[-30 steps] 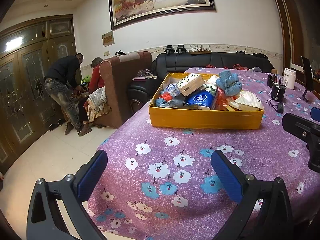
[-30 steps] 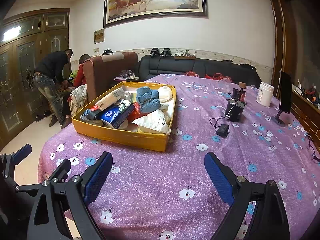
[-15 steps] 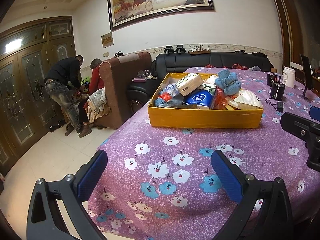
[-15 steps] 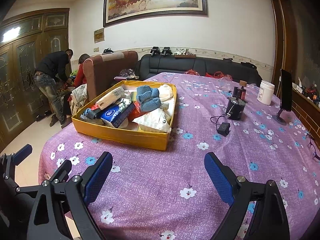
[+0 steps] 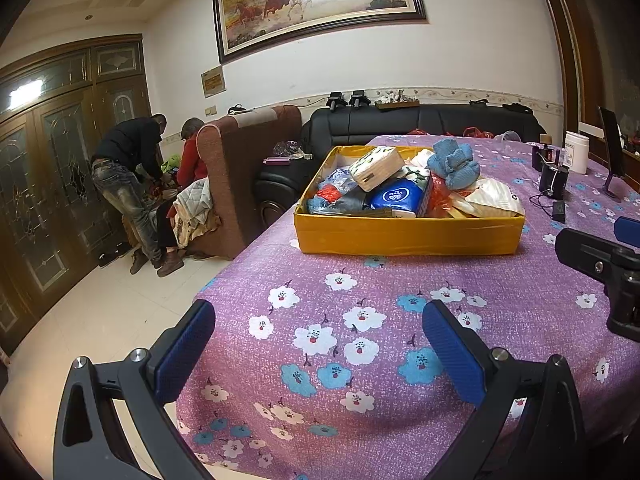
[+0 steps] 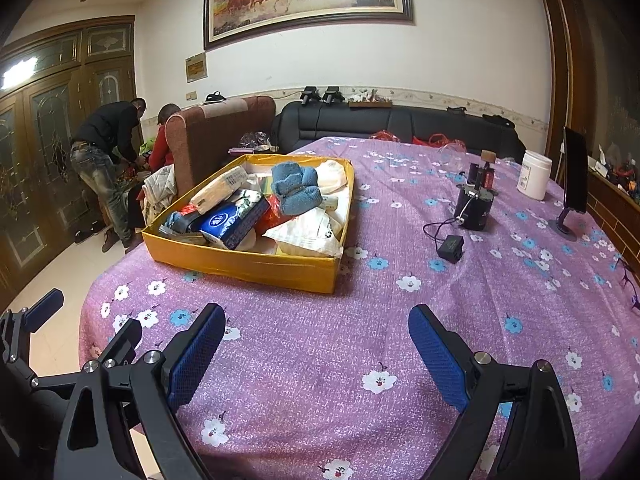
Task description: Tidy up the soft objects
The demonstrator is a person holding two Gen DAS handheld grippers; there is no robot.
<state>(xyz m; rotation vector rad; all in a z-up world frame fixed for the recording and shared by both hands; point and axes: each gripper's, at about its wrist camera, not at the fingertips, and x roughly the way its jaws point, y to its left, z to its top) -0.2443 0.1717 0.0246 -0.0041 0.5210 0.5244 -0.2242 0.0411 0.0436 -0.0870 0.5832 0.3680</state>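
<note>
Soft things sit piled in the yellow box [image 6: 256,268], far from me and a bit left on the bench [image 6: 400,340]: a tissue pack [image 6: 230,222], blue knit socks [image 6: 296,190], and a white bag [image 6: 308,234]. My left fingers [image 5: 318,348] are wide open and hold nothing. My right fingers [image 6: 316,354] are wide open too, low over bare purple cloth. Sorted already or still to sort, I cannot tell.
</note>
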